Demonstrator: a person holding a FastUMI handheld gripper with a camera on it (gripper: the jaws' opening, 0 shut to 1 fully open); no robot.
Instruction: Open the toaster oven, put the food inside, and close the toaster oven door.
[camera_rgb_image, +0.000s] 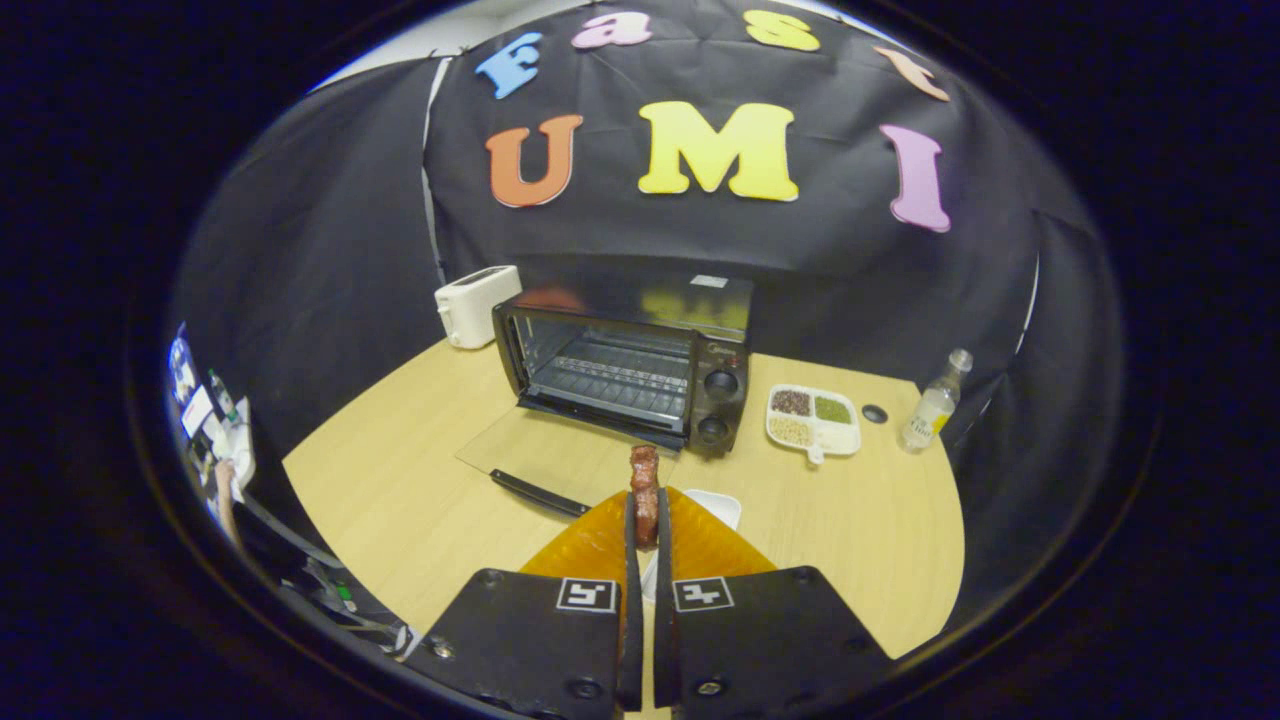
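Jaws of the gripper (647, 525) are pinching a reddish-brown, lumpy piece of food (645, 487), both fingers (632, 540) pressing on its sides while its upper part is sticking out past their tips. Just behind the food, partly hidden by the fingers, a white dish (722, 505) is sitting on the pale wooden desk (400, 500).

Beyond the fingertips, the black toaster oven (640, 365) is standing with its glass door (560, 450) lying folded down flat on the desk, the dark handle (538, 493) of that door pointing toward the jaws. Inside the open cavity a wire rack is showing, and two round knobs (720, 383) are sitting one above the other on the oven's right panel.

Behind the oven's left corner a white pop-up toaster (477, 305) is standing near the cloth wall. To the right of the oven, a white divided tray (812, 420) is holding dark, green and pale grains in separate compartments. Just beside it a small dark round cap (875, 413) is lying flat, and further right a clear bottle with a yellow label (935, 402) is standing upright.
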